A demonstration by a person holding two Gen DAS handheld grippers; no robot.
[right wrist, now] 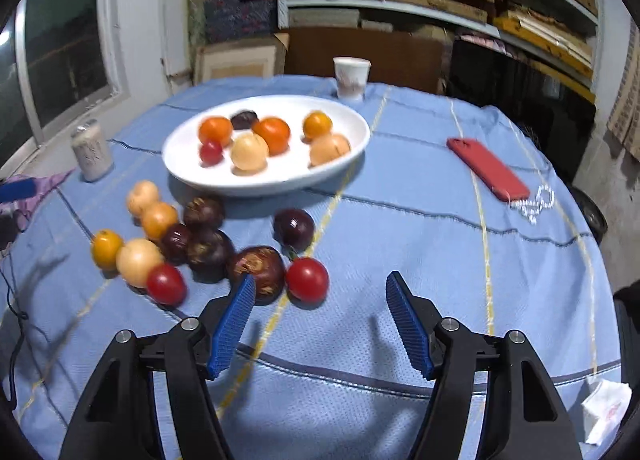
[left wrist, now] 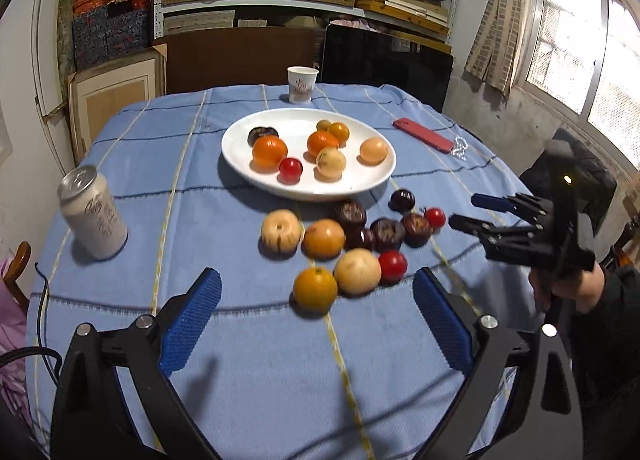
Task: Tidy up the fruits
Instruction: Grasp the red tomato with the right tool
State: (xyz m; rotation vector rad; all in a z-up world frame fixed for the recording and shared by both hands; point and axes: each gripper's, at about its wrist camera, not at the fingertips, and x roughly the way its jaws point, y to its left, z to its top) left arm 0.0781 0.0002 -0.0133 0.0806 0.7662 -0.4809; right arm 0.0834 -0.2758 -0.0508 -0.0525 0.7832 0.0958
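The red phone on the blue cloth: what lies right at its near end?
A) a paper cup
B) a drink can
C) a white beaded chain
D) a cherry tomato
C: a white beaded chain lies at the near end of the red phone, while the can and the cup stand far from it.

Blue-clothed table [left wrist: 248, 360], plate [left wrist: 240, 156], loose fruits [left wrist: 320, 238], can [left wrist: 94, 216], cup [left wrist: 302, 84], phone [left wrist: 424, 135]

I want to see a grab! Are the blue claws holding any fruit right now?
No. The left gripper and right gripper are both open and empty; all the fruit lies on the table or plate.
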